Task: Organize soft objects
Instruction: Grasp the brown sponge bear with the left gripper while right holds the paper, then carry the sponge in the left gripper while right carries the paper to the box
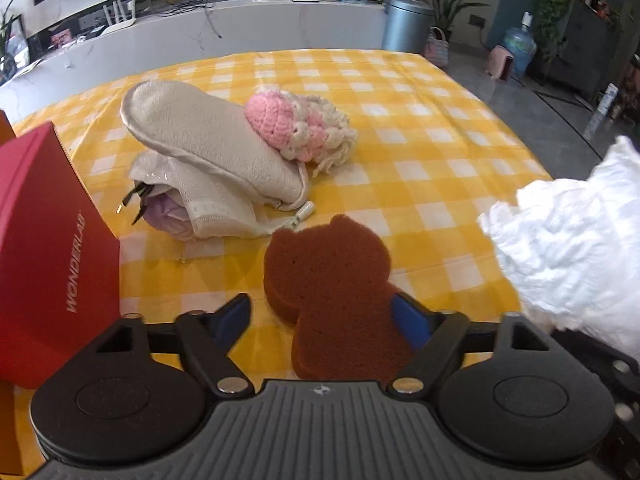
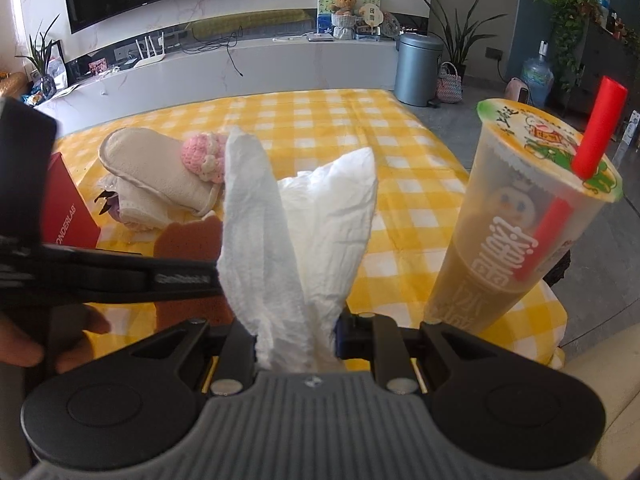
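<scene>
A brown bear-shaped sponge (image 1: 332,280) lies on the yellow checked tablecloth (image 1: 420,152). My left gripper (image 1: 320,316) is open around its near end, blue pads on either side. Behind it lie a beige slipper (image 1: 208,140), a pink and cream crochet piece (image 1: 296,124) and a folded cream cloth (image 1: 208,204) over something lilac. My right gripper (image 2: 296,332) is shut on a crumpled white cloth (image 2: 304,232), held above the table; the cloth also shows in the left wrist view (image 1: 572,232). The sponge (image 2: 188,236) and slipper (image 2: 156,168) show in the right wrist view.
A red box (image 1: 48,248) stands at the left of the table. A sealed drink cup with a red straw (image 2: 520,216) stands at the right, near the table's edge. Beyond the table are a grey bin (image 2: 418,68) and a low white counter.
</scene>
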Action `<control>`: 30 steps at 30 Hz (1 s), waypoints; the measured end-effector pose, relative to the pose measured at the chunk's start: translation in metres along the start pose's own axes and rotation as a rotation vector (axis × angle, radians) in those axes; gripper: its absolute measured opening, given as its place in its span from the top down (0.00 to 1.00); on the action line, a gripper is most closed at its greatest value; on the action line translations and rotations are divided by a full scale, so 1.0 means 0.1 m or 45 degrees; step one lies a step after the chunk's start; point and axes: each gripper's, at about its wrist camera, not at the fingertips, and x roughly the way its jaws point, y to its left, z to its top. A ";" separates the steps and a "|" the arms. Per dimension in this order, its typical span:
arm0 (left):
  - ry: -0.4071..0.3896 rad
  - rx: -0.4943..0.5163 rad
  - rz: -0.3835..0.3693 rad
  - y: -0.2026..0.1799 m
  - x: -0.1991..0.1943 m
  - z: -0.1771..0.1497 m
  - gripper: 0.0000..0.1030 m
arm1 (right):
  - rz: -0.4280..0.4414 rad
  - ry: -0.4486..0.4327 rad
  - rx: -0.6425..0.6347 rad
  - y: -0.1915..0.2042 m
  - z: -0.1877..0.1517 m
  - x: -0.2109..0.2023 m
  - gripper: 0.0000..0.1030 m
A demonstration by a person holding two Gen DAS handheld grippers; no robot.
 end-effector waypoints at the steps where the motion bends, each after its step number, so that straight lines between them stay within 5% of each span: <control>1: -0.013 -0.037 -0.015 0.02 0.02 -0.01 0.00 | 0.008 0.001 -0.004 0.01 0.00 0.00 0.84; 8: 0.052 -0.128 -0.175 0.03 0.17 0.02 0.00 | 0.010 0.006 -0.028 0.03 0.01 0.03 0.84; 11: 0.036 -0.088 -0.167 -0.02 0.17 0.03 0.01 | -0.007 0.013 -0.024 0.02 0.00 0.04 0.84; 12: 0.024 -0.104 -0.209 -0.02 0.15 0.02 0.10 | -0.010 0.015 -0.022 0.03 0.01 0.04 0.84; 14: 0.022 -0.143 -0.291 0.02 0.10 0.01 0.47 | -0.003 0.018 -0.022 0.03 0.01 0.05 0.84; 16: 0.026 -0.178 -0.319 0.03 0.03 0.01 0.59 | -0.001 0.019 -0.032 0.05 0.01 0.06 0.83; 21: -0.109 -0.083 -0.201 0.01 -0.20 0.01 0.62 | 0.005 0.022 -0.073 0.11 0.01 0.07 0.83; 30: -0.217 -0.039 -0.248 0.19 -0.75 0.07 0.62 | 0.065 -0.048 -0.069 0.15 0.05 -0.05 0.83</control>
